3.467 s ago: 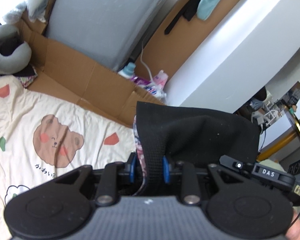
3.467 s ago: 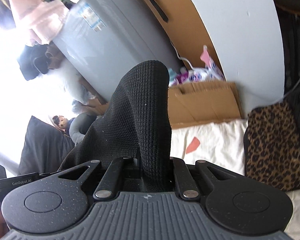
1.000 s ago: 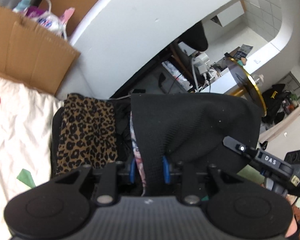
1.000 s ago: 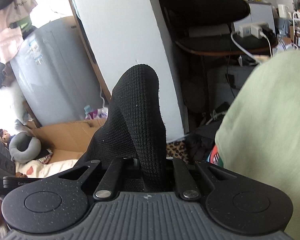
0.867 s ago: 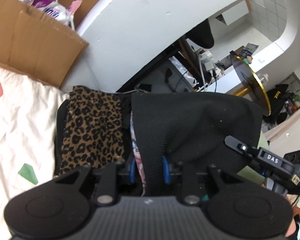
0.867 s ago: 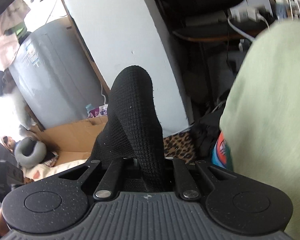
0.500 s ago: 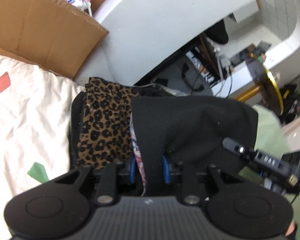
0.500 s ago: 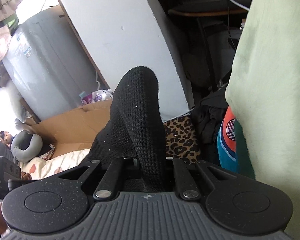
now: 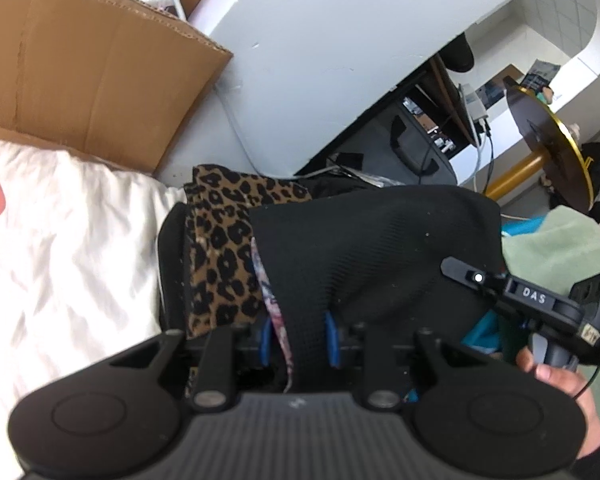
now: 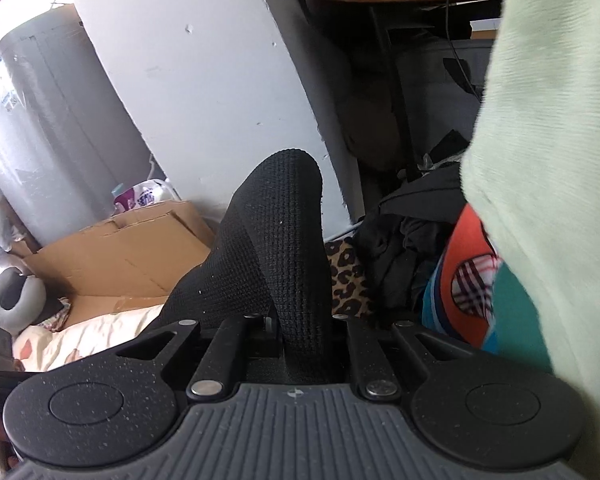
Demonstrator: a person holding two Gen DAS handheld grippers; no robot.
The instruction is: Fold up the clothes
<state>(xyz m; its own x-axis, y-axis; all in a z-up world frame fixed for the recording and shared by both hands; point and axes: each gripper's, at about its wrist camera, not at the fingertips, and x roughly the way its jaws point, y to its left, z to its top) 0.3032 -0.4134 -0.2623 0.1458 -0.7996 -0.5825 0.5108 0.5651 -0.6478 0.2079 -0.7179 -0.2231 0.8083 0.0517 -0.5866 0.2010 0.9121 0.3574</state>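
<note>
Left gripper [image 9: 296,340] clamped on a fold of black knit garment [image 9: 364,256]; blue pads [image 9: 331,338] press the cloth from both sides, and a strip of floral lining [image 9: 274,312] shows at the garment's left edge between them. The garment billows up and forward from the jaws and spans across to the right. Right gripper [image 10: 300,332] has a thick ridge of the same black knit [image 10: 284,240] between its fingers; its jaws are opening slightly, the cloth still standing up from the gap, and the fingertips themselves are hidden by the fabric. In the left wrist view the right gripper's body, lettered DAS [image 9: 536,300], sits at the garment's far right side, with a hand [image 9: 556,380] wrapped round its handle. Just beyond the black garment lies a folded leopard-print piece [image 9: 220,248] on top of a dark stack, at the edge of a cream bedsheet [image 9: 60,240] with coloured patches. Flattened cardboard [image 9: 100,64] leans behind the sheet against a white wall [image 9: 320,40]. Right of the stack: pale green cloth [image 10: 548,160] close to the right camera, an orange and teal garment [image 10: 472,280] under it, and crumpled dark clothes [image 10: 396,240] behind. Grey neck pillow [image 10: 16,296] sits far left on the sheet.
</note>
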